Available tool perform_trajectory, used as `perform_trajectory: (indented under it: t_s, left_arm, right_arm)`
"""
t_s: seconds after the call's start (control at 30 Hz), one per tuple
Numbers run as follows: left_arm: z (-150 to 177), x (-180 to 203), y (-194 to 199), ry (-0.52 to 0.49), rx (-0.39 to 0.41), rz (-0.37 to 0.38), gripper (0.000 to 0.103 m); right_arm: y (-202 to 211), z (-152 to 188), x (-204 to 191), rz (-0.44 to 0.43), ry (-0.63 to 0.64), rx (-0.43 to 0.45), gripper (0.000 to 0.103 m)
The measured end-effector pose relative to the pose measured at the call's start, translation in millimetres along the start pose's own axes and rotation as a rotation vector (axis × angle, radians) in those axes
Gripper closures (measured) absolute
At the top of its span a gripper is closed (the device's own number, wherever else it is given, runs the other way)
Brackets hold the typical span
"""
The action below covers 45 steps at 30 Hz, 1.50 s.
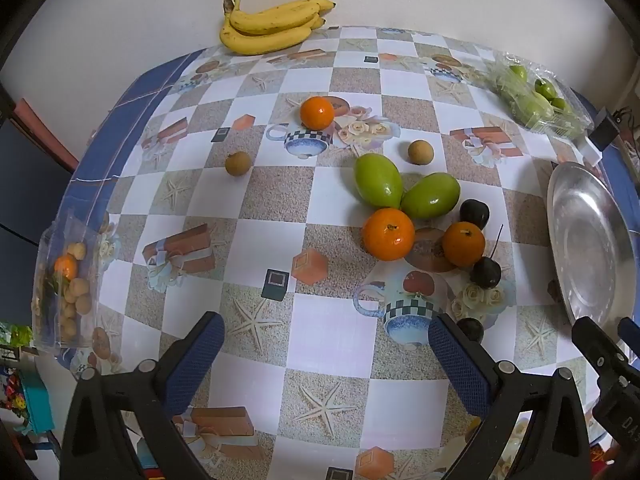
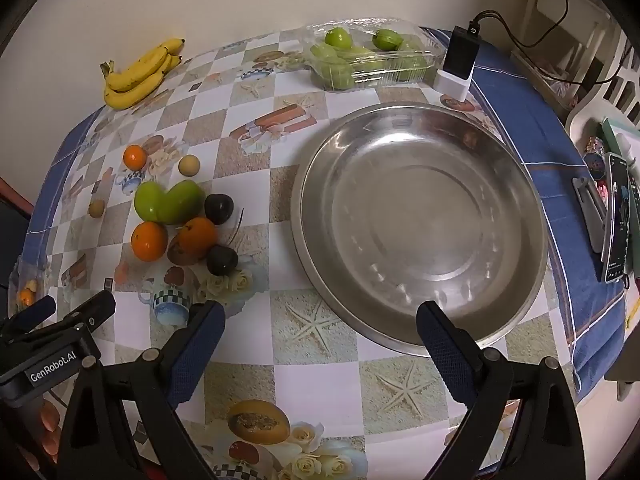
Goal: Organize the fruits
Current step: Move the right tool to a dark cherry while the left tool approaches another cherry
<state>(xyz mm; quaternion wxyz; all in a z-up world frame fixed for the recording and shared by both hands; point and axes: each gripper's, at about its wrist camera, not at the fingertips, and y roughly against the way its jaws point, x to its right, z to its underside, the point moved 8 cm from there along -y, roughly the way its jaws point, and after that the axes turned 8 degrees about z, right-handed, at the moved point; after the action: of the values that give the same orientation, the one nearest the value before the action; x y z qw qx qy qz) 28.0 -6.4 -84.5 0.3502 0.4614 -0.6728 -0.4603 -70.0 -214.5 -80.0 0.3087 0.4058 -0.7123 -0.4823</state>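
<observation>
The left gripper (image 1: 326,330) is held above the patterned tablecloth (image 1: 256,196) with its blue-padded jaws spread wide; nothing is gripped between them. The right gripper (image 2: 320,320) is likewise released, its jaws parted and empty, positioned just over the near rim of the steel bowl (image 2: 420,224).

The loose fruits are grouped on the tablecloth to the left of the steel bowl, apart from it. Two green mangoes (image 1: 378,180) are seen touching each other. Two oranges (image 1: 388,234) lie just in front of them, and a third orange (image 1: 317,112) sits farther back, well apart from the group. Three dark plums (image 1: 474,214) are located near the oranges on the bowl side; one of them is partly hidden behind the right finger of the left gripper. Two small brown round fruits (image 1: 238,163) are placed separately, one on each side of the rear orange.

A bunch of bananas (image 1: 272,24) rests at the far edge, against the wall. A clear plastic tray of green fruits (image 2: 372,60) stands behind the steel bowl, beside a black-and-white charger (image 2: 460,60). A clear bag of small fruits (image 1: 68,284) lies at the left edge of the table.
</observation>
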Motion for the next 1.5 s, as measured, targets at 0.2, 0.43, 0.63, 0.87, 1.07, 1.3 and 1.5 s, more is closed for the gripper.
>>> perform_trajectory:
  t_s: [0.2, 0.43, 0.63, 0.87, 1.07, 1.3, 1.5]
  left_arm:
    - [-6, -9, 5, 0.092, 0.040, 0.057, 0.000]
    - [-24, -23, 9, 0.239, 0.076, 0.097, 0.000]
    - [-35, -14, 3, 0.242, 0.042, 0.099, 0.000]
    - [-44, -8, -16, 0.300, -0.004, 0.128, 0.001]
    - [-47, -12, -26, 0.307, -0.007, 0.122, 0.007]
    - [-37, -22, -44, 0.348, -0.053, 0.105, 0.016]
    - [-31, -24, -51, 0.369, -0.078, 0.106, 0.016]
  right_arm:
    - [2, -10, -2, -0.063, -0.019, 0.025, 0.006]
    - [2, -26, -22, -0.076, 0.008, 0.056, 0.006]
    - [-11, -30, -36, -0.119, 0.042, 0.023, 0.006]
    - [-25, -31, -54, -0.145, 0.094, -0.009, 0.009]
    - [-39, -30, -66, -0.150, 0.123, -0.045, 0.020]
    - [-55, -26, -76, -0.155, 0.135, -0.090, 0.041]
    - [-61, -28, -86, -0.162, 0.143, -0.104, 0.051]
